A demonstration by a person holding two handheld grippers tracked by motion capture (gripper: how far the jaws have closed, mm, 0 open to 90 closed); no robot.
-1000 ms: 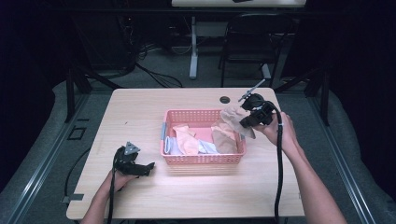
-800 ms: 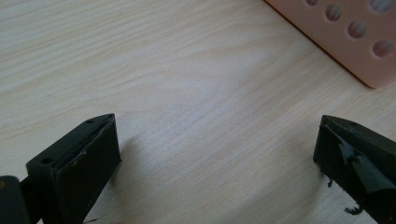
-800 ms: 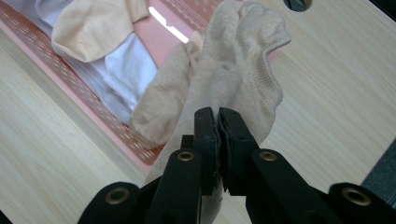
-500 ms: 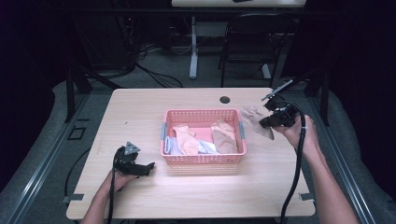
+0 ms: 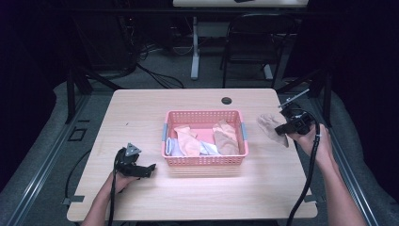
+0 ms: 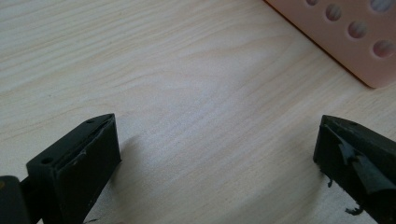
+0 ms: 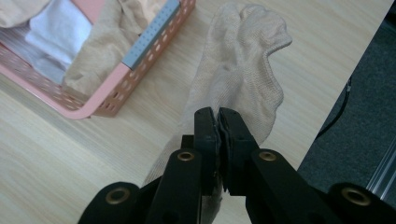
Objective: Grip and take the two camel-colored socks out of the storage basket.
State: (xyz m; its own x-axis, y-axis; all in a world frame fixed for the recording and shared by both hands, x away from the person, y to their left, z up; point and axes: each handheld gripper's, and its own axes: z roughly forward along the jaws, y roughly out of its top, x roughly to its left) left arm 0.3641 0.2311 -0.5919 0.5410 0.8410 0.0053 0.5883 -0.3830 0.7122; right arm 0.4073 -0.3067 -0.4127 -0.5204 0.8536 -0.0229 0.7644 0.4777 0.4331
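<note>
- The landmark was a pink perforated plastic basket [image 5: 205, 137] that stood near the middle of the pale wood-grain tabletop [image 5: 141, 117], with grey handles at its 2 short ends.
- The right gripper [image 7: 218, 114], a black two-jaw tool held in the person's right hand [image 5: 308, 141], was to the right of the basket, near the tabletop's right edge.
- Its fingers [image 7: 205, 135] were pressed together on a beige knitted sock [image 7: 243, 70], pinching the fabric between them.
- In the right gripper view the sock stretched away from the fingers over the tabletop just beside the basket's corner, apart from the basket wall; whether its far end touched the wood could not be told.
- In the high view the same sock [image 5: 272, 126] hung at the gripper's tip, between the basket's right handle and the hand.
- Inside the basket lay more soft pieces: an orange-peach one [image 5: 188, 139], a tan one [image 5: 226, 139] toward the right end, and pale blue-white cloth [image 5: 175, 147] toward the left end.
- The left gripper [image 5: 146, 168], another black two-jaw tool in the person's left hand, rested low on the tabletop to the left of the basket, near its front left corner.
- Its fingers [image 6: 88, 158] stood wide apart with nothing between them but bare wood; the basket's corner [image 6: 355, 37] showed just beyond them.
</note>
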